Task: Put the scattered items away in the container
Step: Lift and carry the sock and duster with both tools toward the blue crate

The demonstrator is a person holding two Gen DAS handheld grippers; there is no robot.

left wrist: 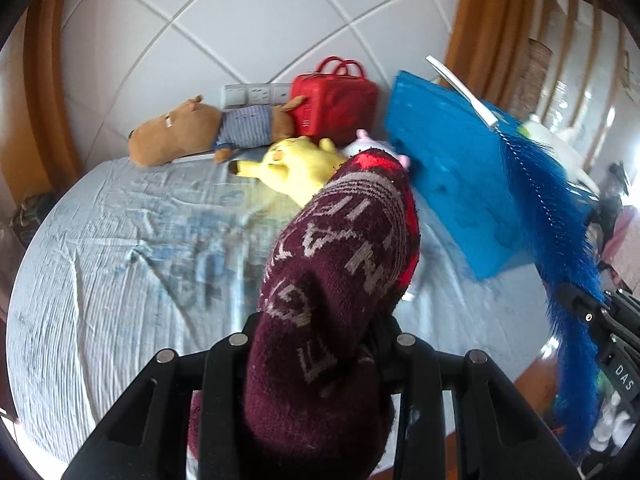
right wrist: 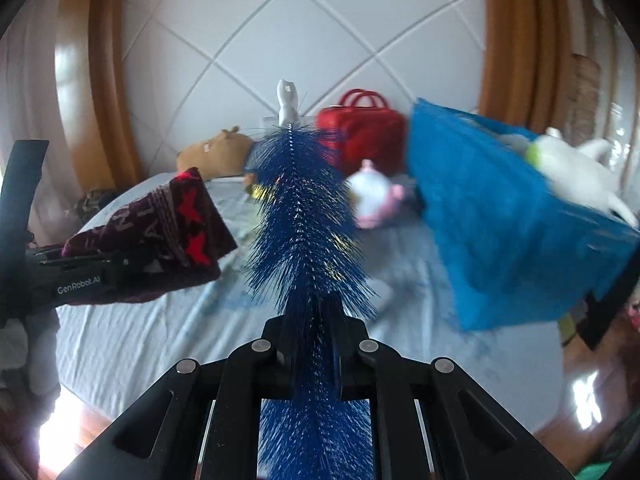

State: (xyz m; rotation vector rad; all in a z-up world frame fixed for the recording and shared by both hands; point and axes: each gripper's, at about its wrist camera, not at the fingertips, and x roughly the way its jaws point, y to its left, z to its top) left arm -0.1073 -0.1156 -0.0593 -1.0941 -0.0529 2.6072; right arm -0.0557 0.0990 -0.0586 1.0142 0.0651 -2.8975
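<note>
My left gripper (left wrist: pixel 320 340) is shut on a maroon knitted sock (left wrist: pixel 340 264) with grey letters and red marks, held above the bed; it also shows in the right wrist view (right wrist: pixel 160 220). My right gripper (right wrist: pixel 314 340) is shut on a blue bristle brush (right wrist: pixel 306 220) with a white handle (right wrist: pixel 287 102), pointing forward; the brush also shows in the left wrist view (left wrist: pixel 560 200). The blue bin (right wrist: pixel 500 220) stands on the bed's right side, right of both grippers, with white items (right wrist: pixel 576 172) inside. It also shows in the left wrist view (left wrist: pixel 452 168).
A brown plush (left wrist: pixel 192 132), a yellow plush (left wrist: pixel 296 164), a pink-white plush (right wrist: pixel 374 196) and a red bag (left wrist: pixel 334 100) lie at the bed's far end. The light blue sheet (left wrist: pixel 120 260) covers the bed. A wooden headboard frame (right wrist: pixel 100 60) and white padded wall stand behind.
</note>
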